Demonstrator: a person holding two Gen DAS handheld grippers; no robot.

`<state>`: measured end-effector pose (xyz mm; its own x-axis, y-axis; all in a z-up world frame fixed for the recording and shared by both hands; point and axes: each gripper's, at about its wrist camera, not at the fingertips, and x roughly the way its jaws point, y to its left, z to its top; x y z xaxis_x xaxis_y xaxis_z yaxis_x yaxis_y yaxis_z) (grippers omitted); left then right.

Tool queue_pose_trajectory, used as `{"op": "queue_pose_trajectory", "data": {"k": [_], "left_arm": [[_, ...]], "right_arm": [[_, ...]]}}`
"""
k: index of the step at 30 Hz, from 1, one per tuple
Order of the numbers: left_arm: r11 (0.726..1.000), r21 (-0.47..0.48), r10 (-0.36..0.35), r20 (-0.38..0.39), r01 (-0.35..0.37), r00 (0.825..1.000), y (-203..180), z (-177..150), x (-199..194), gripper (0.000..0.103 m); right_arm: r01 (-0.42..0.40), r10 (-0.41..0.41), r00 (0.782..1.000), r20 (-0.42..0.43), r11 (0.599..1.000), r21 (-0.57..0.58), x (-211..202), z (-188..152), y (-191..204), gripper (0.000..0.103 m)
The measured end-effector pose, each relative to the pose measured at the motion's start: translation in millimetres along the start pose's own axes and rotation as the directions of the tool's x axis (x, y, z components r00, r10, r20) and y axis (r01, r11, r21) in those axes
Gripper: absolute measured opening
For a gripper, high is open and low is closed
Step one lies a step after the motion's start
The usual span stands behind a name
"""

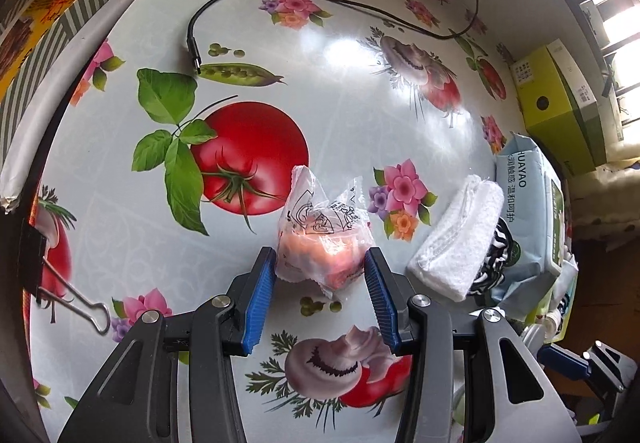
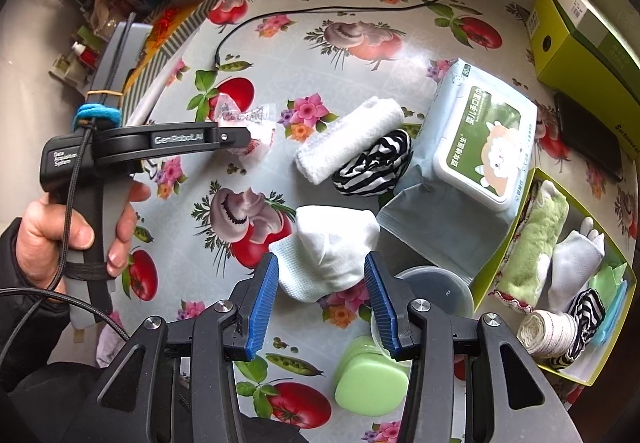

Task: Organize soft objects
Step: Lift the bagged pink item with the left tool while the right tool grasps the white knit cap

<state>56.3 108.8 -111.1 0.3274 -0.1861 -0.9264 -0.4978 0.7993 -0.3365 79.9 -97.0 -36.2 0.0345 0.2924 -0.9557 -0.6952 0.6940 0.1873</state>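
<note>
On the counter (image 1: 120,243), both tools stand apart: left tool (image 1: 320,267) around a slippery bagged sponge (image 1: 320,243), right tool (image 2: 320,275) around loose white cloth (image 2: 332,251) that may slip toward six o'clock.

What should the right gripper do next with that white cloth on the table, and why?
Probably lower a little more and close. The right gripper is open, and the crumpled white cloth lies on the table between its blue pads, seemingly not yet pinched. The green box of soft items sits just to the right, likely its destination.
</note>
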Motion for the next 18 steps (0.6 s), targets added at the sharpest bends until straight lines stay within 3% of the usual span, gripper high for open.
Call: {"op": "queue_pose_trajectory", "data": {"k": [4,6,11,18], "left_arm": [[0.999,0.037,0.013,0.021,-0.013,1.000,-7.1,5.7,2.2,0.047],[0.998,0.053,0.018,0.030,-0.019,0.999,-10.2,7.1,3.7,0.039],[0.996,0.086,0.021,0.042,-0.025,0.999,-14.1,3.5,2.3,0.032],[0.997,0.082,-0.007,0.051,0.002,0.999,-7.3,-6.5,-13.5,0.032]], "right_arm": [[0.004,-0.005,1.000,-0.021,1.000,-0.005,10.9,5.9,0.4,0.044],[0.006,-0.007,0.999,-0.034,1.000,-0.006,16.7,8.5,0.4,0.044],[0.012,-0.013,0.997,-0.069,1.000,-0.018,30.4,12.4,1.0,0.044],[0.042,-0.048,0.989,-0.138,0.998,-0.046,55.3,14.2,2.1,0.044]]}}
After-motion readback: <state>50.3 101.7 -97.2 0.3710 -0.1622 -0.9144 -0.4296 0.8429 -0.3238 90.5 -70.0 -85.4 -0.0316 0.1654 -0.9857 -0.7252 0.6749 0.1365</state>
